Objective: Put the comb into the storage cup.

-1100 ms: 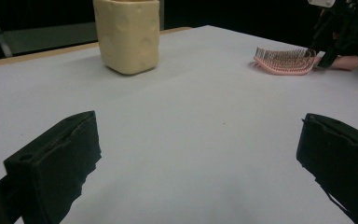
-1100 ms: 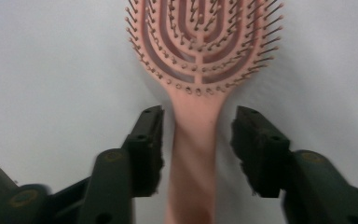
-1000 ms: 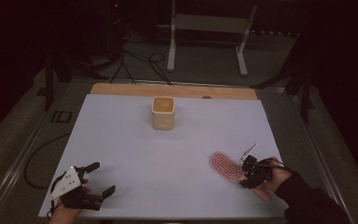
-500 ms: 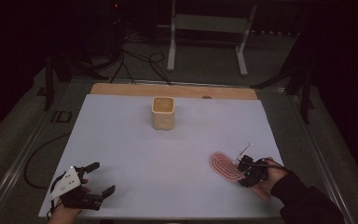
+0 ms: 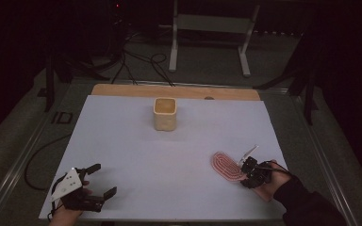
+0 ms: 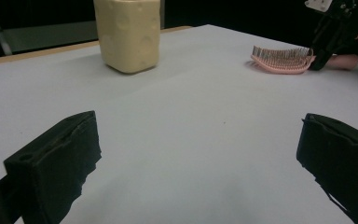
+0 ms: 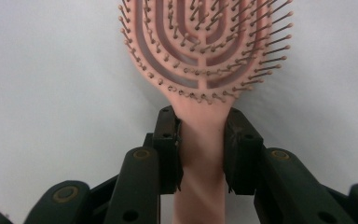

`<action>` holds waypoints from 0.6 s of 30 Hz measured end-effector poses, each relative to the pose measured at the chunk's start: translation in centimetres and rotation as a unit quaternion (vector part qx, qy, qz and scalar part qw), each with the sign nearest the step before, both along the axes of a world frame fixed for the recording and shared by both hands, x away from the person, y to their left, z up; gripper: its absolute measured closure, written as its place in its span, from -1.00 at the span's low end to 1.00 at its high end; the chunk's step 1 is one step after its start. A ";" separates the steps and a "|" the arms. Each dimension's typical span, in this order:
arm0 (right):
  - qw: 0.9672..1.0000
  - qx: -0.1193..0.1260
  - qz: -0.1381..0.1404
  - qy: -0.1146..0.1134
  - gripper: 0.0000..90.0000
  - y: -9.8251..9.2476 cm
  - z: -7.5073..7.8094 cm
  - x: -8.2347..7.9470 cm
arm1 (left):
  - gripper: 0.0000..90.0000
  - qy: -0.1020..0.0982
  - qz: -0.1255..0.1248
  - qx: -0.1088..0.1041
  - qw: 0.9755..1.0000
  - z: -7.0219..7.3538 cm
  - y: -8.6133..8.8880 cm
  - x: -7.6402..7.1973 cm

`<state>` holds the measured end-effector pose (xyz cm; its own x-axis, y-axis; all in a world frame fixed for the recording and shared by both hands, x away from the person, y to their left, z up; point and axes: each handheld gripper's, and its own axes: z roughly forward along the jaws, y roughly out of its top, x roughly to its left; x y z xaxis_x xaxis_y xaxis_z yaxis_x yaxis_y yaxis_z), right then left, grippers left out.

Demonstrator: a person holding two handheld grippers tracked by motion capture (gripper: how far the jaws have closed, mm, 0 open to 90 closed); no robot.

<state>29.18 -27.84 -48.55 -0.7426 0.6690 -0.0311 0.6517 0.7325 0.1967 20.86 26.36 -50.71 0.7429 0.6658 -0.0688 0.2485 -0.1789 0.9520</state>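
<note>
The table (image 5: 136,155) has a white top, and a strip of bare wood (image 5: 122,90) shows along its far edge. A cream cup (image 5: 165,114) stands upright on the white surface, near the far edge and about in the middle. A pink brush (image 5: 226,165) lies flat at the near right side, well apart from the cup, with its bristles pointing up. In the left gripper view the cup (image 6: 128,35) and the brush (image 6: 282,59) both rest on the same white surface.
</note>
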 end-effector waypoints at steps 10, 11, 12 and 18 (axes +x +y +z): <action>0.998 0.047 -0.031 -0.039 0.56 -0.5 1.5 0.4 | -1.00 0.001 -0.001 0.000 1.000 0.0 0.0 0.1; 0.997 0.056 -0.039 -0.047 0.57 -0.6 1.7 0.5 | -1.00 0.001 -0.001 0.000 1.000 0.0 0.0 0.1; 0.996 0.061 -0.043 -0.055 0.57 -0.6 1.8 0.6 | -1.00 0.001 -0.001 0.002 1.000 0.0 0.0 0.0; 0.991 0.096 -0.050 -0.084 0.57 -0.5 2.9 0.9 | -1.00 0.001 0.000 0.002 1.000 0.0 0.0 0.0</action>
